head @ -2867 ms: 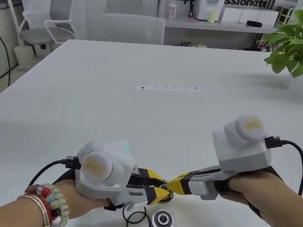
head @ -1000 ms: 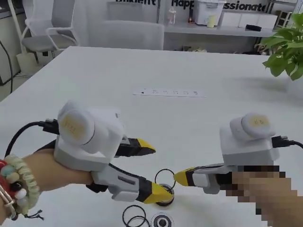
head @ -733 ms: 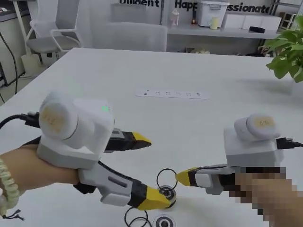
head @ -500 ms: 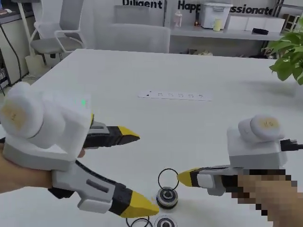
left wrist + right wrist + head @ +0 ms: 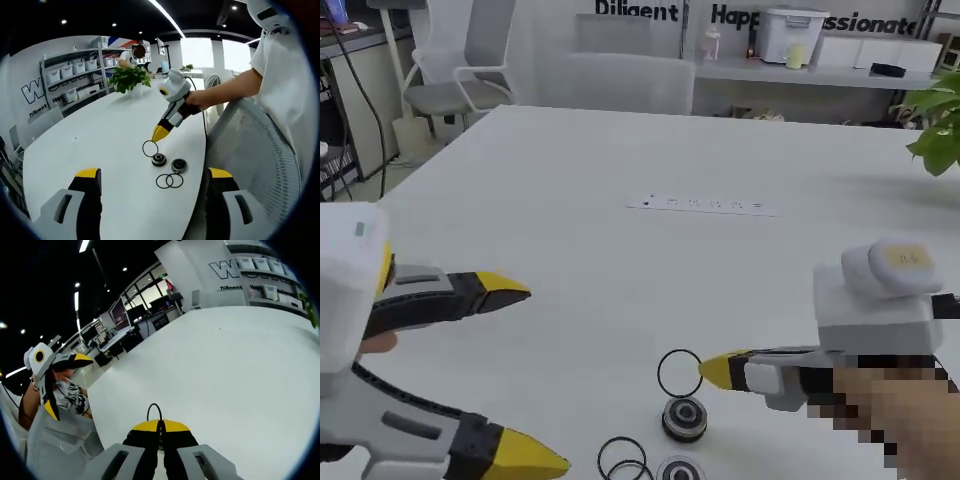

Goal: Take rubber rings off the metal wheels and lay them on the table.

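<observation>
My right gripper (image 5: 712,371) is shut on a thin black rubber ring (image 5: 679,373), which stands upright off its yellow tips just above the table. In the right gripper view the ring (image 5: 154,413) sticks out from between the closed jaws (image 5: 160,426). A metal wheel (image 5: 684,418) sits right below the ring, and a second wheel (image 5: 677,469) lies nearer the table's front edge. Two loose rings (image 5: 623,459) lie overlapped beside that second wheel. My left gripper (image 5: 527,378) hangs wide open off to the left, well clear of the wheels, with nothing between its fingers (image 5: 89,176).
A built-in socket strip (image 5: 700,205) sits mid-table. A leafy plant (image 5: 940,128) stands at the far right, and chairs (image 5: 620,80) line the far edge. The white table (image 5: 620,160) stretches wide beyond the wheels. The near edge runs just below the loose rings.
My left gripper has opened and drawn back left, away from the wheel. The right gripper stays in place, shut on the ring, which is now off the wheel.
</observation>
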A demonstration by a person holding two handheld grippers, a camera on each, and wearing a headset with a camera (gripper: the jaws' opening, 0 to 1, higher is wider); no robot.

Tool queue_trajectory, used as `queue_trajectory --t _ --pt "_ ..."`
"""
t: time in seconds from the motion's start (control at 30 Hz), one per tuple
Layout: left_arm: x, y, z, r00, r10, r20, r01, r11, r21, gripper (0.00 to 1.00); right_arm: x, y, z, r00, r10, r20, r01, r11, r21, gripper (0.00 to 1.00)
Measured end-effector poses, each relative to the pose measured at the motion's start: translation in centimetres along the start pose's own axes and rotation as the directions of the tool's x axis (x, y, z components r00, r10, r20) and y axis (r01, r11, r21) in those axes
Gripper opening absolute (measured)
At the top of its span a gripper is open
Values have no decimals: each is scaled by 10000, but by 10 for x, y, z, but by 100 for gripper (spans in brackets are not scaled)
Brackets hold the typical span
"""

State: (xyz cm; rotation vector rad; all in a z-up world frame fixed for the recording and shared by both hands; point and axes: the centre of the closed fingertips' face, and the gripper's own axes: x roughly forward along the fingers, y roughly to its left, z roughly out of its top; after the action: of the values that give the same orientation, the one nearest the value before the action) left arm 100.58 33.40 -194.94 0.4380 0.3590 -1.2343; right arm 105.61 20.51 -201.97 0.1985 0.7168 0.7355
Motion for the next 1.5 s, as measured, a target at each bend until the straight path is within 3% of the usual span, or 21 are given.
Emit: queue_trajectory --t 0.3,0.73,1.03,1.3,1.5 --pt "-14 -4 -28 9981 588 -158 -601 9936 -958 85 3 11 2 9996 286 2 -286 9995 -167 0" --pt "-14 -14 -46 9956 929 -77 -927 9783 -1854 85 5 27 5 9975 708 22 -707 9968 -383 0" --pt "-13 -16 -51 9937 1121 -1 -1093 9685 -2236 85 11 40 1 9943 1046 -208 -1055 9931 -513 0" --pt "-11 -18 -50 9942 1046 254 -948 9626 -2537 86 20 51 -13 9879 1328 -796 -1387 9875 -748 0" --pt "-10 -15 -57 9929 1188 -71 -1168 9605 -2525 87 26 56 -24 9816 1458 -1234 -1572 9836 -881 0"
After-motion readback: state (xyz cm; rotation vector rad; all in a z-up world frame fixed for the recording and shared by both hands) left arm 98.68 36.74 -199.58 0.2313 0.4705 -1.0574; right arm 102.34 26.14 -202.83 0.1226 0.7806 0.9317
